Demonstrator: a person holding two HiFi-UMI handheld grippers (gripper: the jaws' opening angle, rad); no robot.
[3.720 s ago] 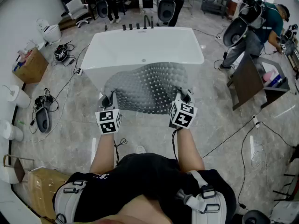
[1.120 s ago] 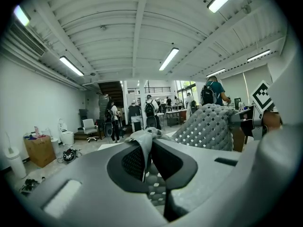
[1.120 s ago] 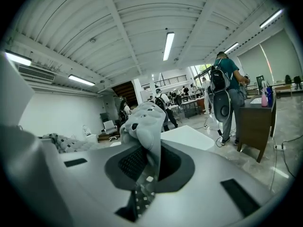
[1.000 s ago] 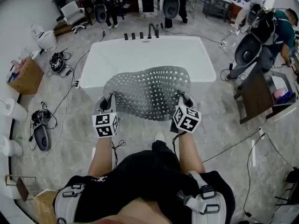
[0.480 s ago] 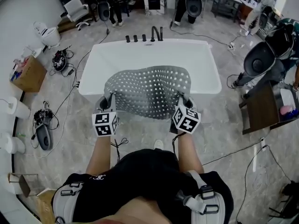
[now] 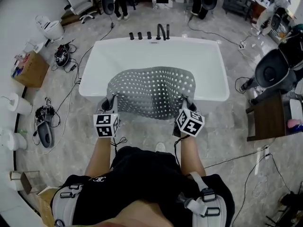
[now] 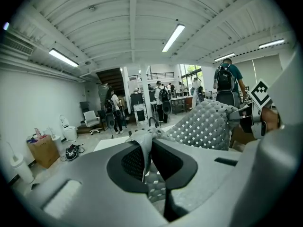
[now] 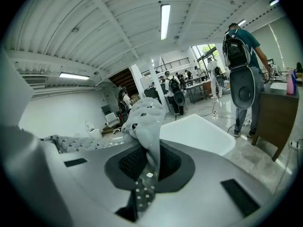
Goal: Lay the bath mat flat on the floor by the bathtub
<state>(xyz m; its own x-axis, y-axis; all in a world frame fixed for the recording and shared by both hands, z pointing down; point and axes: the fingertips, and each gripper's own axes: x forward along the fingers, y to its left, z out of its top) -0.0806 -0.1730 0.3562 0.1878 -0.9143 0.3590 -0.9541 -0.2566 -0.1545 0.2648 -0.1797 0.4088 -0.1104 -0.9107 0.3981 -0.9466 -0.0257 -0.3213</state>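
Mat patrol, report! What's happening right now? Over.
Left gripper, right gripper: both shut on bath mat corners. Mat spread in air near bathtub, not yet on floor. Person's shoe beneath.

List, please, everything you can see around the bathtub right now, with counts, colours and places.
bath mat: one, grey, held up before the bathtub
bathtub: one, white, centre
taps: one set, black, tub's far rim
toilet: one, white, far left
cardboard box: one, brown, left wall
side table: one, dark brown, right
cables: several, black, floor
left gripper: one, grey, shut on bath mat's left corner
right gripper: one, grey, shut on bath mat's right corner
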